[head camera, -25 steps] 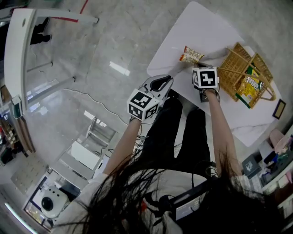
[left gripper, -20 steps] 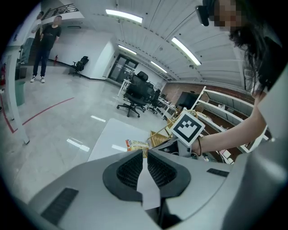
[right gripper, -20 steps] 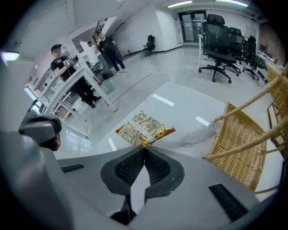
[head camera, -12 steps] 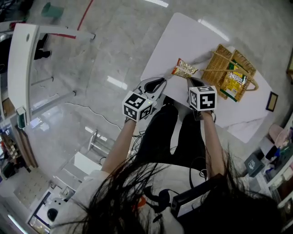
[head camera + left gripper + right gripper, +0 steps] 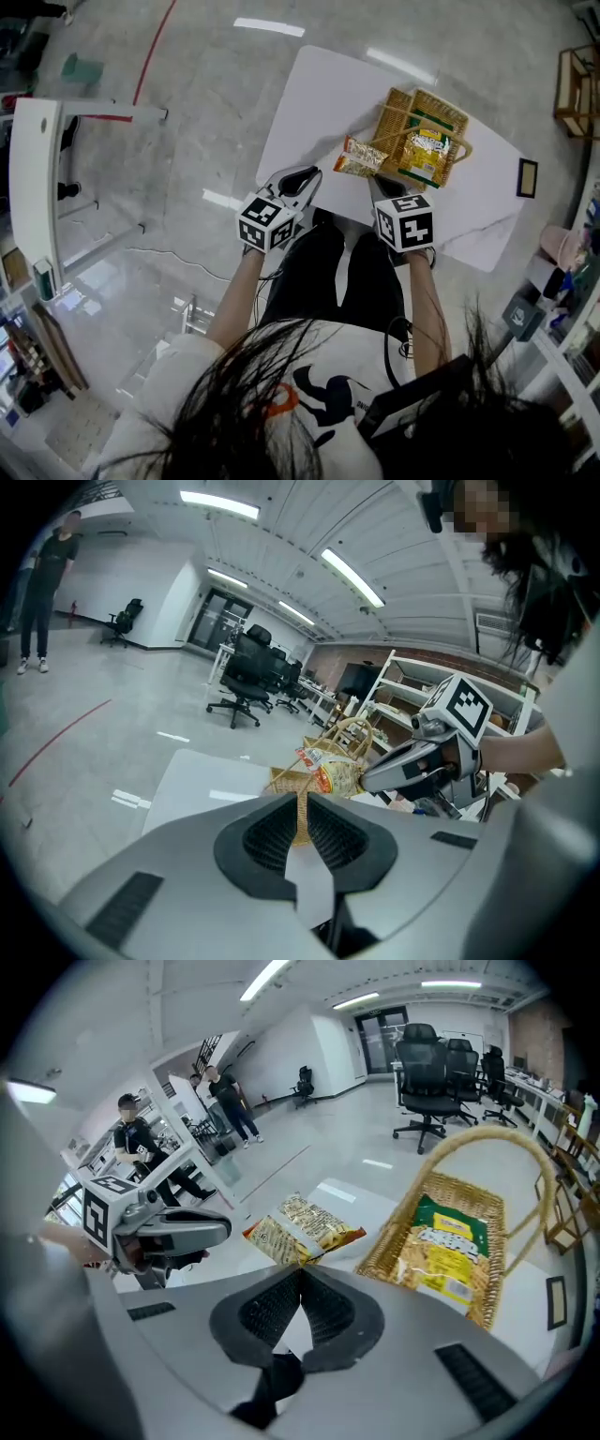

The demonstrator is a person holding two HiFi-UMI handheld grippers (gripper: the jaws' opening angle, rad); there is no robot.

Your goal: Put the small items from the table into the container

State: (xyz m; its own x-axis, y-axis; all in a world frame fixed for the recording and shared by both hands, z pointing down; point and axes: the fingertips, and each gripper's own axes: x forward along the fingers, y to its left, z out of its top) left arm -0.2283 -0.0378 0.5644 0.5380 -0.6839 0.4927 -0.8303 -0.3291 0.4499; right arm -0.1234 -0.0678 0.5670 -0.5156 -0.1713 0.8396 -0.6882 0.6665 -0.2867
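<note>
Jaws of right gripper (image 5: pixel 299 1272) pinch snack packet (image 5: pixel 305 1222).

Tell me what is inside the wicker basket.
One green and yellow snack packet lies flat in the wicker basket. It covers most of the floor, so anything beneath it cannot be seen.

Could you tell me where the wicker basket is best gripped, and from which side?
Probably the arched handle at its crest, from above, jaws across it. It is a slim hoop standing clear over the wicker basket, whereas the walls are broad and a green packet lies inside.
</note>
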